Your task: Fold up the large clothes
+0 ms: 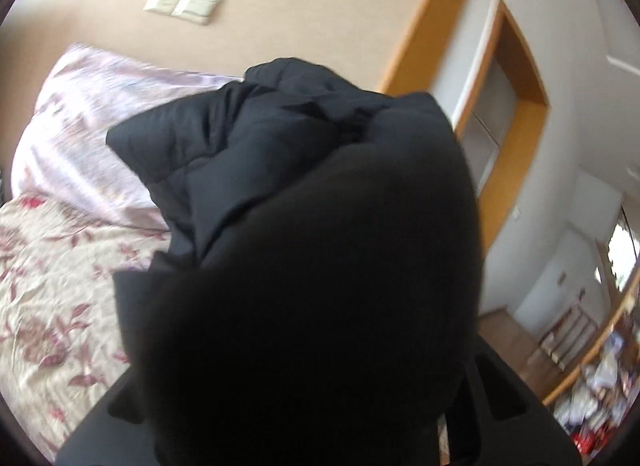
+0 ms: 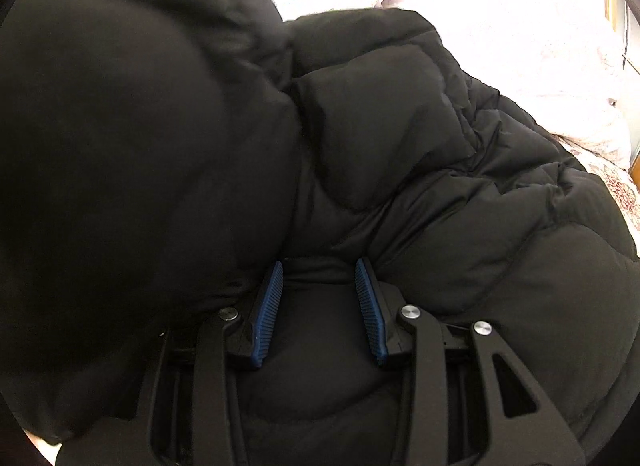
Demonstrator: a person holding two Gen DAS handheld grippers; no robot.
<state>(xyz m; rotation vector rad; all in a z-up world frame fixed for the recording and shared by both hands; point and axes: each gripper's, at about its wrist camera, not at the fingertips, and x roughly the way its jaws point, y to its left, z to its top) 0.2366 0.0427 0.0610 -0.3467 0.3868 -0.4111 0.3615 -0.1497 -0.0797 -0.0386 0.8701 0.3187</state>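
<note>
A large black puffer jacket (image 1: 256, 153) is lifted above the bed in the left wrist view. A thick fold of it drapes over my left gripper (image 1: 316, 346) and hides both fingers, so the grip does not show. In the right wrist view the same jacket (image 2: 420, 137) fills most of the frame. My right gripper (image 2: 320, 270) has its blue ribbed pads (image 2: 370, 302) a small way apart, with a bulge of jacket fabric sitting between them and the tips pressed into the quilting.
The bed has a floral cover (image 1: 48, 298) and a pale pink pillow (image 1: 80, 113). White bedding (image 2: 500, 25) lies beyond the jacket. A beige wall with switches (image 1: 184, 5), a wooden door frame (image 1: 520, 113) and cluttered shelves (image 1: 600, 386) are on the right.
</note>
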